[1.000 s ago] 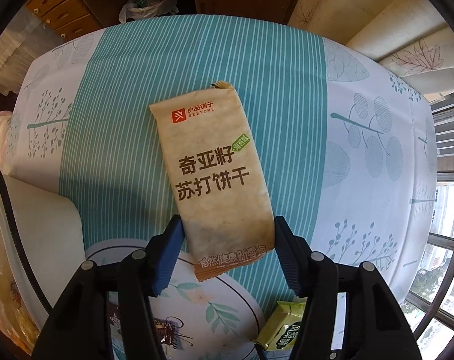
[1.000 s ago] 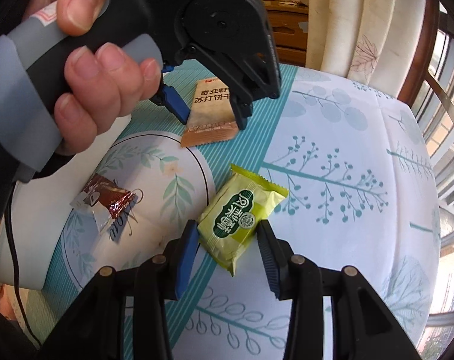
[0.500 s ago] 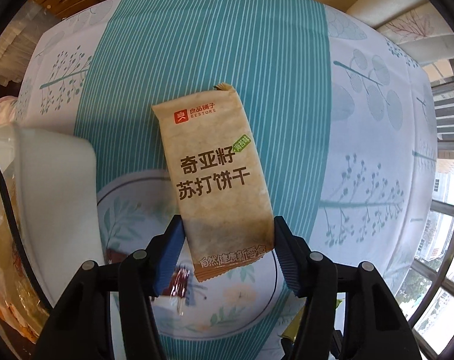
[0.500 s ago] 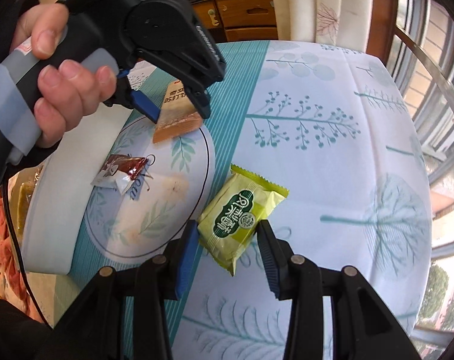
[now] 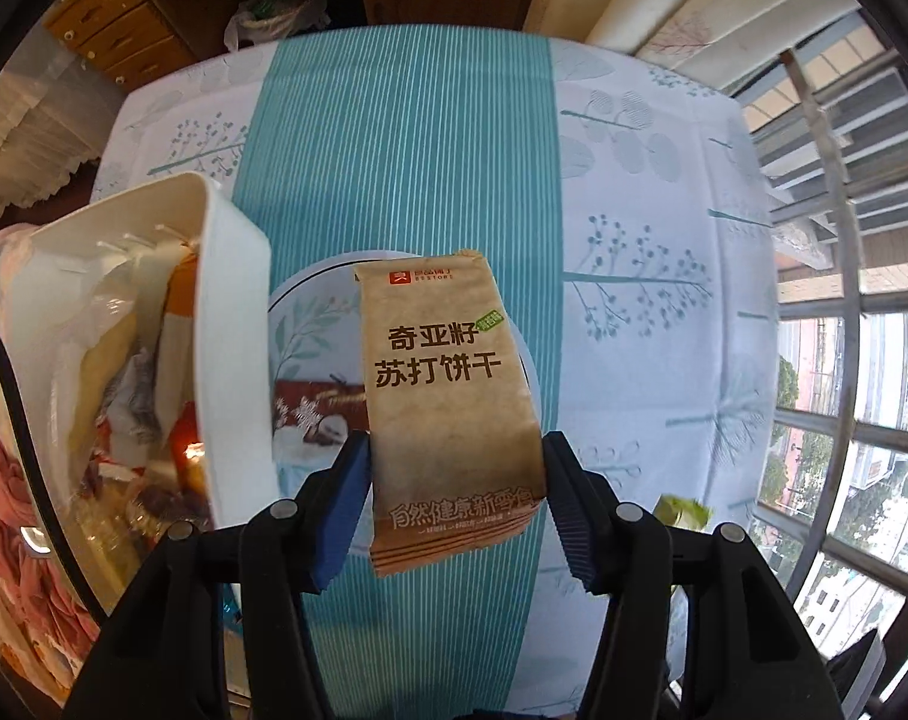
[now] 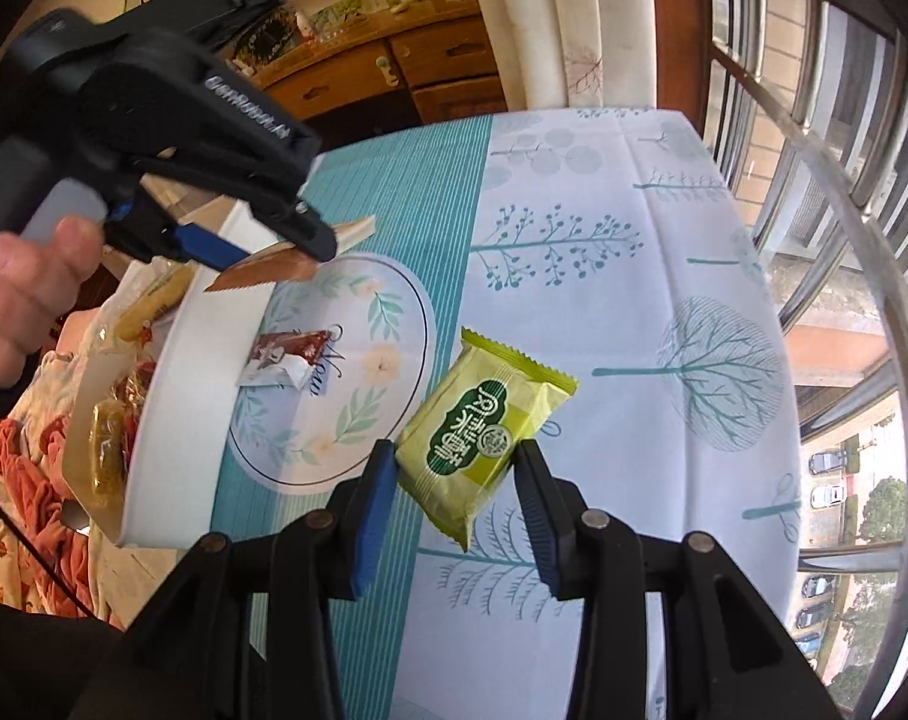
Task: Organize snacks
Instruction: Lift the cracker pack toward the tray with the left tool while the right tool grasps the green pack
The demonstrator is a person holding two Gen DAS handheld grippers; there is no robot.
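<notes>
While each tool pinches its packet, the cracker packet (image 5: pixel 448 396) held by the left tool (image 5: pixel 454 498) could snag the white bin's (image 5: pixel 232 324) rim and slip; the right tool (image 6: pixel 454 492) grips the green snack (image 6: pixel 484 426).

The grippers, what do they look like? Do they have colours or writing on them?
Both are black plastic. The left gripper and the right gripper each have two jaws lined with ribbed blue pads, joined to black linkage arms by round silver pins. The left one's body shows white lettering, a grey handle and a thin black cable.
</notes>
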